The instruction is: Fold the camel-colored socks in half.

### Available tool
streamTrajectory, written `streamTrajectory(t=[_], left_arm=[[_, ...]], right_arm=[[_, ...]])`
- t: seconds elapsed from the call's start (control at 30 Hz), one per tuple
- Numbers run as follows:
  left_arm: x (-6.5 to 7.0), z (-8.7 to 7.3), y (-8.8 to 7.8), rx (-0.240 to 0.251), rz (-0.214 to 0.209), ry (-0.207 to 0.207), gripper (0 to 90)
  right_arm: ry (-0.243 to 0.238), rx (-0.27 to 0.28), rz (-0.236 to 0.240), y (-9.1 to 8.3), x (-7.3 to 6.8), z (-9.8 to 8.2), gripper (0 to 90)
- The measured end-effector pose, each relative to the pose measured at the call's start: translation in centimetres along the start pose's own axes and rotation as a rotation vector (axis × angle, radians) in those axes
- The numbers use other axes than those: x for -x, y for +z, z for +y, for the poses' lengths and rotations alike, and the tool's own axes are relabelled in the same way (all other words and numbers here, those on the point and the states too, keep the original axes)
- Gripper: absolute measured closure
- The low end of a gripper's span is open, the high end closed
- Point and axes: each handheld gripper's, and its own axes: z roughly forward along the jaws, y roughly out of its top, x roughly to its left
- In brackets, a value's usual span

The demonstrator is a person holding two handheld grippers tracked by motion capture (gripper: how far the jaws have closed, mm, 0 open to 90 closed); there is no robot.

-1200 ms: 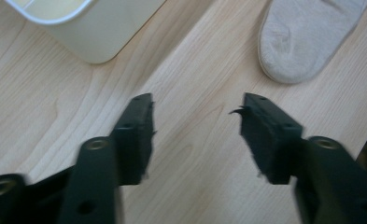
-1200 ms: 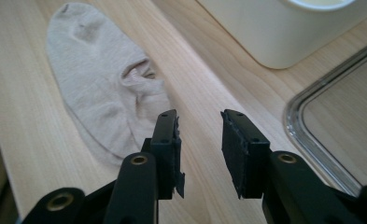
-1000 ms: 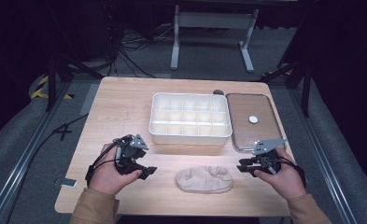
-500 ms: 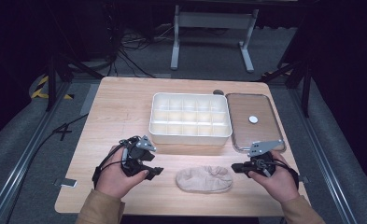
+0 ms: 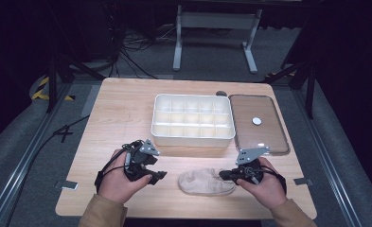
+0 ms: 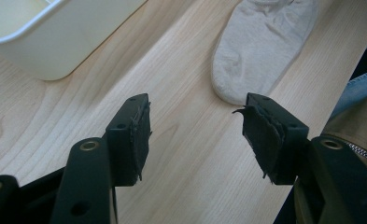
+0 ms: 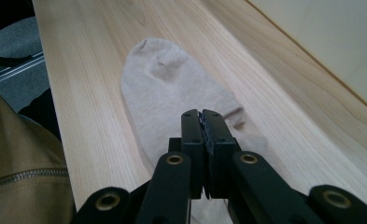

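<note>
A beige sock (image 5: 205,182) lies flat near the table's front edge, between my two grippers. My right gripper (image 5: 225,175) is at the sock's right end; in the right gripper view its jaws stand pressed together (image 7: 202,114) just over the sock (image 7: 172,88), and I see no fabric between the pads. My left gripper (image 5: 156,168) is held a short way to the left of the sock, apart from it. In the left gripper view its jaws are wide open (image 6: 195,121) over bare wood, and the sock's rounded end (image 6: 260,42) lies beyond the right-hand jaw.
A white compartment box (image 5: 193,139) stands in the middle of the wooden table (image 5: 122,113), behind the sock. A clear lid (image 5: 264,135) with a white knob lies to its right. A person's tan sleeve (image 7: 22,163) comes in at the front edge.
My right gripper has moved left to the sock's right end. My left gripper has shifted slightly to the right. The sock lies where it was.
</note>
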Motion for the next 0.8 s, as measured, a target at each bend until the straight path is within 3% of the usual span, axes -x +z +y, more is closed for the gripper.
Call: streamTrajectory(t=[0.23,0.53,0.8], left_arm=[[-0.1,0.0,0.4,-0.011,0.001,0.001,42.1],[0.1,0.1,1.2,-0.030,-0.007,0.006,42.5],[0.3,0.2,2.0,-0.047,-0.021,0.015,42.7]], right_arm=[[-0.009,0.017,0.002,1.5,-0.8,0.2,89.2],[-0.021,-0.034,0.003,3.5,-1.3,0.1,89.5],[-0.032,-0.043,-0.005,4.6,-1.3,-0.2,89.2]])
